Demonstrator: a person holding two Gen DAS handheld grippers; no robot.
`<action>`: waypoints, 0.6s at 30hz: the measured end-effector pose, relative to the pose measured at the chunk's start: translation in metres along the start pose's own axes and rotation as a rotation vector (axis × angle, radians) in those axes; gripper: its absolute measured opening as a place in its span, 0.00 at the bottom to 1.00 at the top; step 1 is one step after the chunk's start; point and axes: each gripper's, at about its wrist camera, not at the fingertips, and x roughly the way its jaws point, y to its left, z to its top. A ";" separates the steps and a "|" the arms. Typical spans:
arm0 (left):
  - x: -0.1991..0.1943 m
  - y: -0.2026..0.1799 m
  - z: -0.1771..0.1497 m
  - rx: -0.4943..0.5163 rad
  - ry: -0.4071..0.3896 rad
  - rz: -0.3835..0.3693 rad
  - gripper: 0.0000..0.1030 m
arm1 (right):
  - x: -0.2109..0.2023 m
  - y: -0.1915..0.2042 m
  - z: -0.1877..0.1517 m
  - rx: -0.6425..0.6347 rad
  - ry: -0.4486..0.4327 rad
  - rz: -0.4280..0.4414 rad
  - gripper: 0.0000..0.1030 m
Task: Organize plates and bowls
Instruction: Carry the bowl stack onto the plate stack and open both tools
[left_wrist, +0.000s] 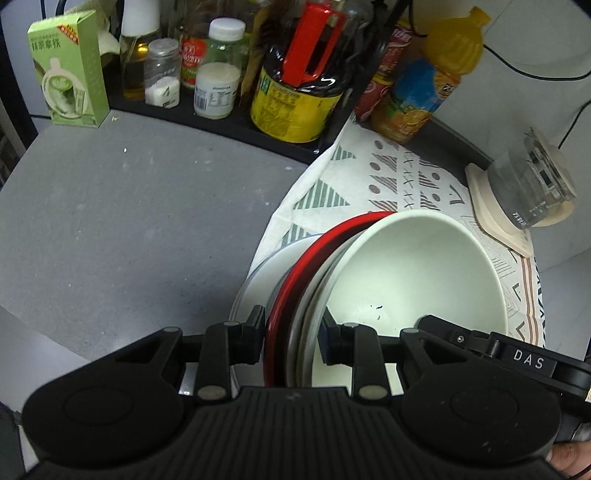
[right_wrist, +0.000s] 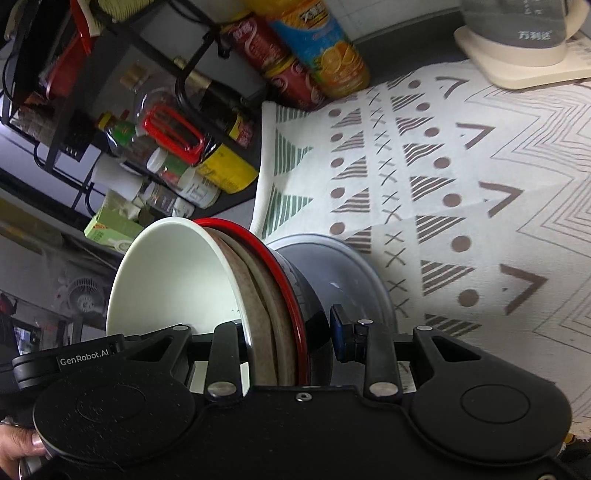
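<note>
Your left gripper (left_wrist: 291, 336) sits at the bottom of its view. Its fingers (left_wrist: 255, 332) pinch the rims of a stack of bowls (left_wrist: 406, 273). The biggest bowl is on the right of the stack, and a plate (left_wrist: 258, 280) is on its left. Your right gripper (right_wrist: 288, 339) holds the same stack from the other side.

Under the stack lies a cloth (left_wrist: 406, 177) on the desk (left_wrist: 129, 221). Behind it, at the top of the frame, a shelf (left_wrist: 221, 122) holds jars and bottles. A box (left_wrist: 70, 70) stands in the upper left. A glass jug (left_wrist: 532, 184) rests on a mat (left_wrist: 480, 192) at the right.
</note>
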 end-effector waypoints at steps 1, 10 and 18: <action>0.001 0.001 0.000 -0.001 0.002 -0.002 0.26 | 0.002 0.001 0.000 -0.001 0.006 -0.002 0.29; 0.016 0.004 -0.004 -0.004 0.033 -0.008 0.26 | 0.014 -0.008 -0.001 0.033 0.046 -0.024 0.29; 0.025 0.011 -0.002 -0.014 0.048 -0.019 0.26 | 0.025 -0.009 -0.002 0.024 0.071 -0.051 0.29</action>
